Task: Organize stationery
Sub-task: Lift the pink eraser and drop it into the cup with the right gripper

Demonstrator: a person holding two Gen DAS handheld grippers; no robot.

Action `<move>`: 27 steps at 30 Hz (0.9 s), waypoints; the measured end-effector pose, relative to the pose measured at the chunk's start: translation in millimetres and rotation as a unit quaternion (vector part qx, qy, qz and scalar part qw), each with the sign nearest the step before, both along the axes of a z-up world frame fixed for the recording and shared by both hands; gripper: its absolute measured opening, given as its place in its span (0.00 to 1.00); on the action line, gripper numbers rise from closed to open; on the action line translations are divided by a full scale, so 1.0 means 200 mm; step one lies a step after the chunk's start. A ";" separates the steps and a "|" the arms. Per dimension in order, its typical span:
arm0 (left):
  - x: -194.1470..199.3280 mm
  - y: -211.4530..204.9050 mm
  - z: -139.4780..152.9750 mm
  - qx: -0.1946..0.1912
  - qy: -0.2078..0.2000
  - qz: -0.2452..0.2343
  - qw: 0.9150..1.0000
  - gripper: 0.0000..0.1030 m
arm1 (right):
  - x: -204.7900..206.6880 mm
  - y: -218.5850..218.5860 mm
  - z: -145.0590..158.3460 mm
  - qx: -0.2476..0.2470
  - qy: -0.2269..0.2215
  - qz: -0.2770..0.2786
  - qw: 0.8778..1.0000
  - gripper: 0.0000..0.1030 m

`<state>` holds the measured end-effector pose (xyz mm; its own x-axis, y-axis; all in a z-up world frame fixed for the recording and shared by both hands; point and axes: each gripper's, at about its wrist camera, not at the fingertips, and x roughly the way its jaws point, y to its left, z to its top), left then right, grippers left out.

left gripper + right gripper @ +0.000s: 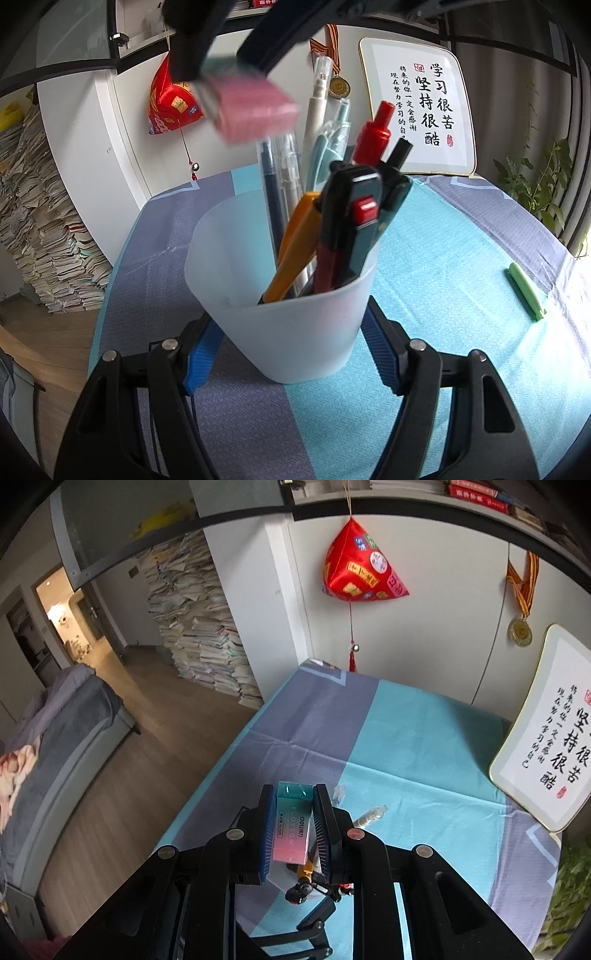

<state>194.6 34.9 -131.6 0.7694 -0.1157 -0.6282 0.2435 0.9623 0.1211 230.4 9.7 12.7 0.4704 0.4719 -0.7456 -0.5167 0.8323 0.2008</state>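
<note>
1. The cup [291, 295], frosted and translucent, stands upright on the tablecloth [443, 258], clamped at its base between the blue pads of the left gripper [288, 354].
2. Inside the cup stand pens: an orange pen [295, 243], a red pen [373, 133], a dark blue pen [266, 173], a clear pen [288, 166], pale teal pens [332, 147] and a white pen [317, 99]. A dark compass [354, 221] with a red button leans against the far rim.
3. The right gripper [294, 823] is clenched on the pink-and-teal eraser [291, 823], held above the cup and its pens.
4. A green pen [526, 291] lies on the cloth, well right of the cup.
5. A framed calligraphy board [417, 107] leans on the wall behind the cup.
</note>
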 end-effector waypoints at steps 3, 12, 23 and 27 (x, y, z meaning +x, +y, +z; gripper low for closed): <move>0.00 0.00 0.00 0.001 0.000 0.000 1.000 0.68 | 0.01 0.01 -0.03 0.000 0.005 0.004 1.000 0.21; 0.00 0.00 0.00 0.003 -0.001 0.000 1.000 0.68 | 0.03 0.04 -0.09 -0.008 0.019 0.011 1.000 0.21; 0.00 -0.01 0.00 0.003 0.001 -0.001 1.000 0.68 | 0.02 0.02 -0.10 -0.011 0.029 0.006 1.000 0.21; 0.00 -0.01 -0.01 0.003 0.001 -0.001 1.000 0.68 | -0.02 -0.06 -0.02 0.003 0.014 -0.007 1.000 0.21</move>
<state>195.6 33.0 -132.7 0.7677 -0.1135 -0.6307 0.2458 0.9611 0.1262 226.9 -1.8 8.4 0.4561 0.4700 -0.7557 -0.4985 0.8384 0.2205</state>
